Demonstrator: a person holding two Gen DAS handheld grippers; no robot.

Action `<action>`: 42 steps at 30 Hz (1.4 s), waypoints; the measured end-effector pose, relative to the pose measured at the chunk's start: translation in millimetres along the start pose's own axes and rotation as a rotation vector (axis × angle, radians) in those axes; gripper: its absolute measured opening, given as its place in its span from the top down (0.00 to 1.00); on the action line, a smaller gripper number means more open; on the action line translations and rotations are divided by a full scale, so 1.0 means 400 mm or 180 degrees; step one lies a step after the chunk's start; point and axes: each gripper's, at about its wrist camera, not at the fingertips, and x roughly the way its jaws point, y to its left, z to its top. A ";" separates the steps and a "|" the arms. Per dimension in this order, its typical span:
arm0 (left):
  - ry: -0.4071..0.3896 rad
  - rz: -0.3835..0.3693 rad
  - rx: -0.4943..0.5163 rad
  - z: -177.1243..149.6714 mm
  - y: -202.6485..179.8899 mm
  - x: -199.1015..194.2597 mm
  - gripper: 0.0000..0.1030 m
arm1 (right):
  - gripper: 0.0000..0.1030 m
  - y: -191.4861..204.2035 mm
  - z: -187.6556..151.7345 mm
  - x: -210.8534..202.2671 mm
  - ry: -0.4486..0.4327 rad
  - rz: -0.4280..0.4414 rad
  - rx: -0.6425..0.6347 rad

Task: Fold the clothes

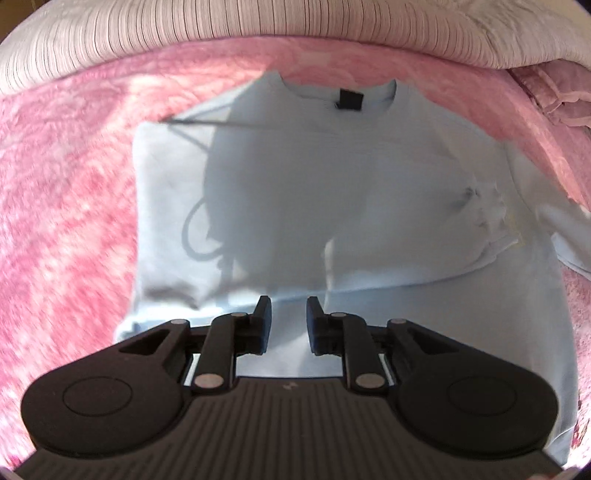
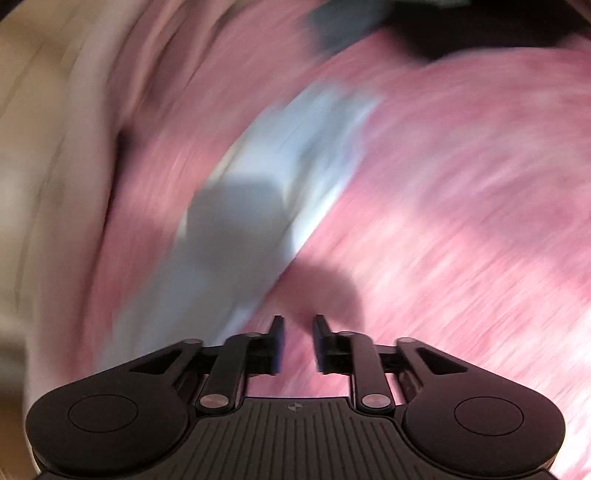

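A light blue sweatshirt point(image 1: 332, 192) lies flat on a pink fuzzy blanket point(image 1: 62, 206), collar with a black label point(image 1: 349, 99) at the far side. Its left side is folded inward; a sleeve lies across the chest toward the right. My left gripper point(image 1: 289, 312) is open and empty, hovering above the sweatshirt's lower middle. In the blurred right wrist view, my right gripper point(image 2: 298, 326) is open and empty above the blanket point(image 2: 461, 203), just right of a light blue strip of the sweatshirt point(image 2: 266, 206).
A striped whitish cover point(image 1: 258, 22) runs along the far edge of the blanket. Crumpled pink fabric point(image 1: 554, 92) sits at the far right. A pale cloth point(image 2: 44, 147) lies at the left of the right wrist view, a dark shape point(image 2: 461, 26) at its top.
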 end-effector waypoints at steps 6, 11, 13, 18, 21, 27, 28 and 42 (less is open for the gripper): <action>-0.0012 -0.0070 -0.0169 0.008 -0.012 -0.009 0.84 | 0.64 -0.108 0.136 0.007 -0.0441 0.0237 0.0673; -0.0030 -0.0093 -0.0316 0.011 0.005 -0.023 0.84 | 0.64 -0.092 0.171 0.054 -0.0486 0.0217 0.0564; -0.0046 -0.0097 -0.0382 0.006 0.020 -0.032 0.84 | 0.89 -0.049 0.175 0.063 -0.0436 0.0060 0.0240; -0.0078 -0.0119 -0.0619 -0.018 0.071 -0.060 0.84 | 0.94 0.125 0.118 0.036 -0.0545 0.0034 -0.0732; -0.0076 -0.0148 -0.0790 -0.043 0.107 -0.078 0.84 | 0.94 0.273 0.030 -0.009 -0.0612 0.0289 -0.1422; -0.0071 -0.0225 -0.1119 -0.100 0.166 -0.112 0.84 | 0.94 0.551 -0.360 -0.117 -0.0343 0.1072 -0.3282; -0.0067 -0.0231 -0.1165 -0.110 0.174 -0.115 0.84 | 0.94 0.572 -0.432 -0.129 -0.0198 0.1220 -0.3493; 0.0091 -0.1186 -0.1605 -0.133 0.097 -0.050 0.70 | 0.75 0.445 -0.591 0.034 0.1027 -0.0580 -0.4211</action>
